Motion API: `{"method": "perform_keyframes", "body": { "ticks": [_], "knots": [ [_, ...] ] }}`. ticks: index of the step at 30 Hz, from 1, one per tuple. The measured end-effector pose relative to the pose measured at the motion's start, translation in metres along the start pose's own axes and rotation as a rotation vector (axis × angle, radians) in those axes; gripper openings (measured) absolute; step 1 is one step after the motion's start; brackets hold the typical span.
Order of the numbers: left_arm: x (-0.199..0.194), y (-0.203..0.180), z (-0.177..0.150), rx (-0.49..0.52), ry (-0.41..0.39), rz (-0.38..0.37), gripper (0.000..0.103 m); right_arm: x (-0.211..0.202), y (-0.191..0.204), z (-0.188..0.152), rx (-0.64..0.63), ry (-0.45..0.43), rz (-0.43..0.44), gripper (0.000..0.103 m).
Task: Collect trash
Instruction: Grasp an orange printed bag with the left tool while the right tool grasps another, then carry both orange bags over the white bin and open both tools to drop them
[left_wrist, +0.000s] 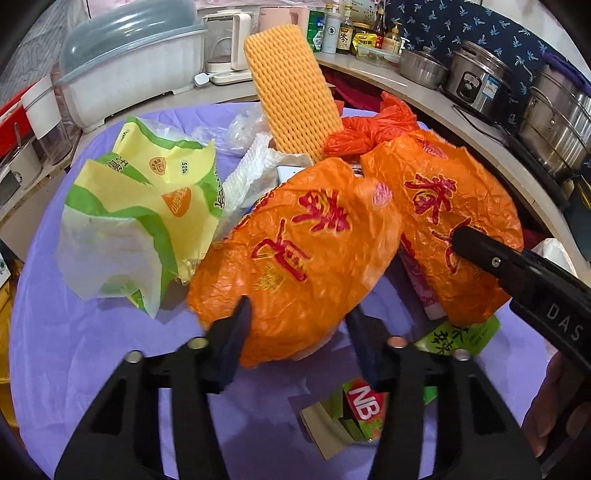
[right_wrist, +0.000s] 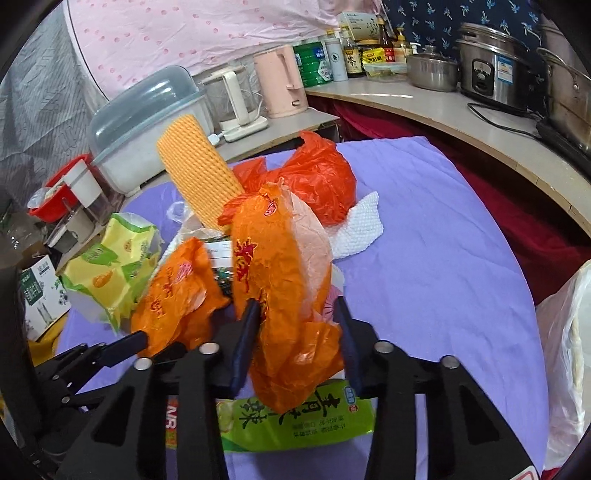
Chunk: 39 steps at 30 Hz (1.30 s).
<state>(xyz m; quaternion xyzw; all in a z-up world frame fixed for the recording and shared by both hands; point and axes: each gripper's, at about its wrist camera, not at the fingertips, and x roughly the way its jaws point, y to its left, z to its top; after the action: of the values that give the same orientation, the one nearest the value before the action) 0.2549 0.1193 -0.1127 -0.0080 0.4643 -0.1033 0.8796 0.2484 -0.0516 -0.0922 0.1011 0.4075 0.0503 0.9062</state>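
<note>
A crumpled orange plastic bag with red characters lies in two lobes on the purple cloth (left_wrist: 74, 350). My left gripper (left_wrist: 297, 317) is shut on the left lobe (left_wrist: 295, 251), pads pressing its lower edge. My right gripper (right_wrist: 298, 310) is shut on the right lobe (right_wrist: 273, 266); one of its fingers (left_wrist: 476, 251) shows against that lobe (left_wrist: 461, 206) in the left wrist view. Behind the lobes stand a yellow foam net sleeve (left_wrist: 291, 92), a knotted red-orange bag (left_wrist: 369, 133) and white foam netting (left_wrist: 251, 166). A yellow-green wrapper (left_wrist: 147, 206) lies to the left.
A green snack packet (right_wrist: 295, 417) and a small box marked NB (left_wrist: 362, 406) lie under the grippers. A curved counter (right_wrist: 480, 125) with pots, a rice cooker (right_wrist: 495, 70), bottles and a pink kettle (right_wrist: 280, 81) rings the far side. A white plastic bag (right_wrist: 569, 350) hangs at right.
</note>
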Motion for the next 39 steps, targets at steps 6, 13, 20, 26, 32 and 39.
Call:
{"method": "perform_keyframes", "body": {
  "ticks": [6, 13, 20, 26, 32, 39],
  "knots": [
    [-0.018, -0.006, 0.000, 0.014, -0.014, -0.019, 0.004, -0.033, 0.000, -0.002, 0.000, -0.060, -0.002, 0.028],
    [-0.062, -0.022, 0.000, 0.031, -0.082, -0.042, 0.002, -0.095, -0.020, 0.000, 0.039, -0.160, -0.039, 0.028],
    [-0.114, -0.058, 0.004, 0.087, -0.167, -0.099, 0.002, -0.156, -0.054, -0.007, 0.081, -0.250, -0.112, 0.028],
    [-0.143, -0.114, 0.002, 0.166, -0.199, -0.202, 0.002, -0.200, -0.103, -0.024, 0.154, -0.295, -0.207, 0.028],
    [-0.151, -0.195, -0.002, 0.291, -0.204, -0.301, 0.002, -0.231, -0.165, -0.052, 0.241, -0.303, -0.328, 0.028],
    [-0.120, -0.296, -0.013, 0.399, -0.134, -0.425, 0.002, -0.230, -0.246, -0.089, 0.363, -0.230, -0.445, 0.028]
  ]
}}
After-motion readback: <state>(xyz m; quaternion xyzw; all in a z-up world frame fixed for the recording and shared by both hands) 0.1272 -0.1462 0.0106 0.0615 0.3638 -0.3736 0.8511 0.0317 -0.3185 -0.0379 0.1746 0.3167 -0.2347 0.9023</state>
